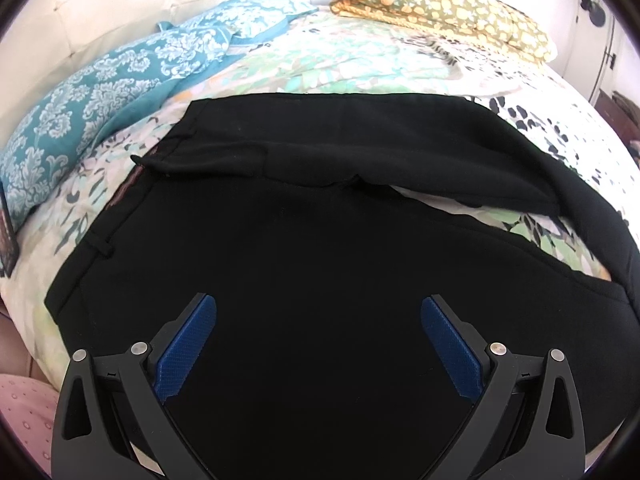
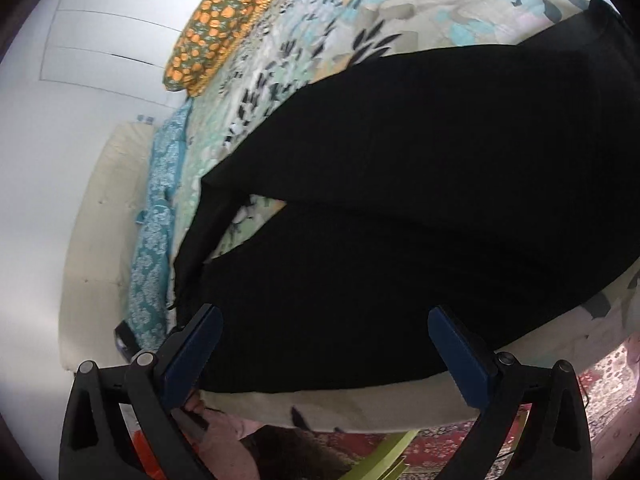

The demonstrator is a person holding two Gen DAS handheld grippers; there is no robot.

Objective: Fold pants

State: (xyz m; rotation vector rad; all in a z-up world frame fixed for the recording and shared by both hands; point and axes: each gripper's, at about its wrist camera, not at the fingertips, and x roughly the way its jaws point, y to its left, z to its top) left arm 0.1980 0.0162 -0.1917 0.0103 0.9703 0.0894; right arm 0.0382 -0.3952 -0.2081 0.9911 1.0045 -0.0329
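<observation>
pants (image 1: 304, 240) lie spread flat on the bed (image 1: 360, 52), legs split in a v, none folded over yet. left gripper (image 1: 319, 342) and right gripper (image 2: 325, 354) hover over them, jaws apart, empty. next, probably: pinch the 12 o'clock leg's edge and lay it over the near one.

Left gripper (image 1: 319, 312) agape; right gripper (image 2: 325, 322) agape.
</observation>
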